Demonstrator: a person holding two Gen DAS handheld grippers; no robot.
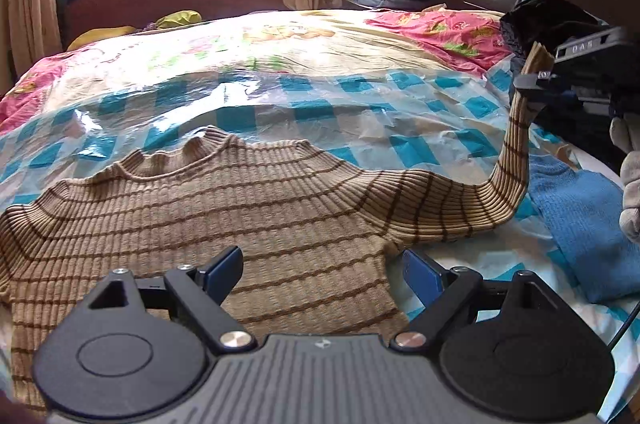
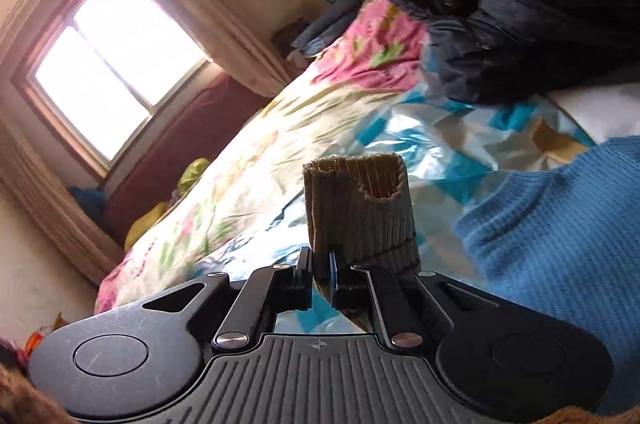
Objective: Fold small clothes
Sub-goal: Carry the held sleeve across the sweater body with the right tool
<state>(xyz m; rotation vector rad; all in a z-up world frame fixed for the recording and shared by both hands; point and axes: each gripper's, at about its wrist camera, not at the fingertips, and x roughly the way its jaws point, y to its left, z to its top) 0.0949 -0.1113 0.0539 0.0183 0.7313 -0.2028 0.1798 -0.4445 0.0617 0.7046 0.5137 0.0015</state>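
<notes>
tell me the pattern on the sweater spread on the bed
Tan ribbed knit with thin dark brown stripes on the sweater; left wrist view.

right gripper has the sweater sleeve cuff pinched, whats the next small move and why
Probably carry the cuff across and lay the sleeve over the sweater chest. The right gripper is shut on the cuff with the sleeve lifted off the bed, the body lies flat, and the left gripper hovers open above it.
</notes>
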